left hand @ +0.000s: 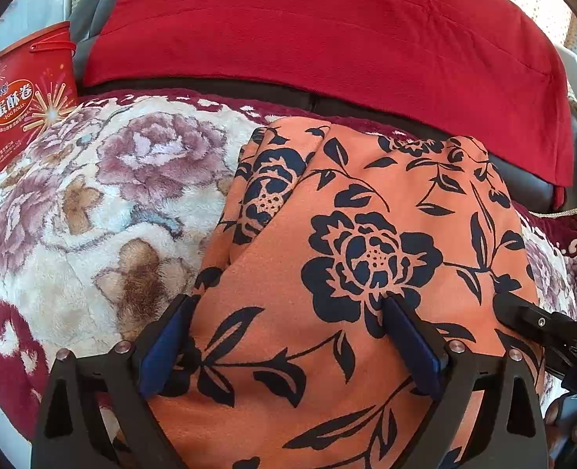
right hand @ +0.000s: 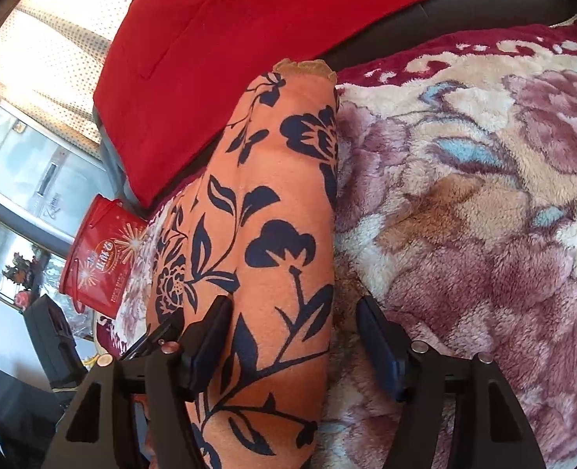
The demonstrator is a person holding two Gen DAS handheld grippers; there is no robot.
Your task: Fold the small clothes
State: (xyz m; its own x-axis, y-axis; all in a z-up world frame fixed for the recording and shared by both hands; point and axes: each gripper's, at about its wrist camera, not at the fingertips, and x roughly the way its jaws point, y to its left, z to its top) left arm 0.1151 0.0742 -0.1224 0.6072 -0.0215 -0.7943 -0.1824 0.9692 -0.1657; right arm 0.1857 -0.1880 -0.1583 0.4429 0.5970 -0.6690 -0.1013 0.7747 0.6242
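Orange garment with navy floral print (left hand: 366,234), folded, lying on the plush cream-and-maroon floral blanket (left hand: 93,203); its near end is cut off. Left gripper (left hand: 288,312) and right gripper (right hand: 294,312) both spread wide, straddling it. Beyond: red cushion (left hand: 327,27), red egg-roll tub (left hand: 18,105).

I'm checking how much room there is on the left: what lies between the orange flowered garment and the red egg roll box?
Only the plush flowered blanket lies between the orange garment and the red box, best seen in the left wrist view.
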